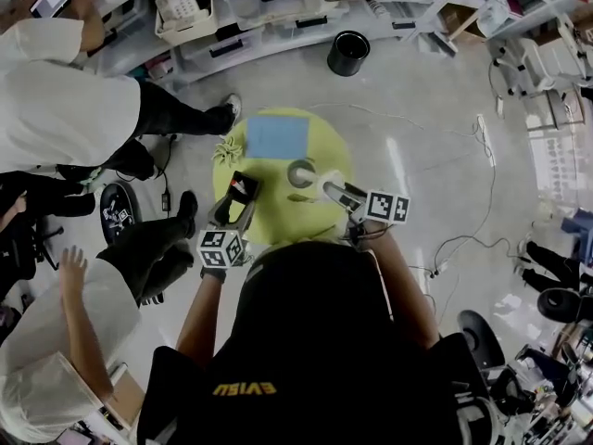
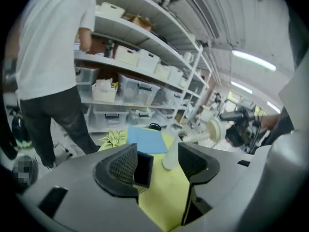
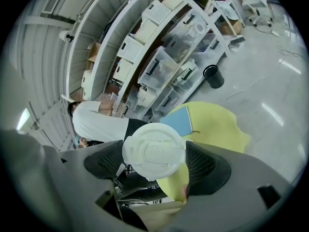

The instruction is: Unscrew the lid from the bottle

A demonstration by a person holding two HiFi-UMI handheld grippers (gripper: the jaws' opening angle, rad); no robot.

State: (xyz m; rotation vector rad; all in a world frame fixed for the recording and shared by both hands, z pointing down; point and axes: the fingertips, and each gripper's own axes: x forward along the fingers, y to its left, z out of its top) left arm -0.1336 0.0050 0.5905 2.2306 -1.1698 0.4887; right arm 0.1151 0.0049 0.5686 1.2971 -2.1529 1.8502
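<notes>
Clearly the right gripper [image 3: 154, 152] does the holding. Its jaws sit wide but pressed on both sides of a round white disc, prob. the lid [image 3: 153, 146], which faces straight into that gripper's camera. The rest of the bottle [image 1: 313, 180] runs away from it, slanting down twd the yellow table [image 1: 278, 219], near the blue cloth [image 1: 276, 137]. Can't tell whether its low end touches the tabletop. Gripping the rim side-on like that gives purchase for a twist, I'd judge. The left gripper [image 2: 158, 157] pinches nothing: jaws spread, only tabletop & cloth between them, w/ the bottle's far end showing just past its right jaw. Its spot beside the bottle looks meant for taking the body, so one end can turn vs. the other. No telling if the lid's loosened yet.
</notes>
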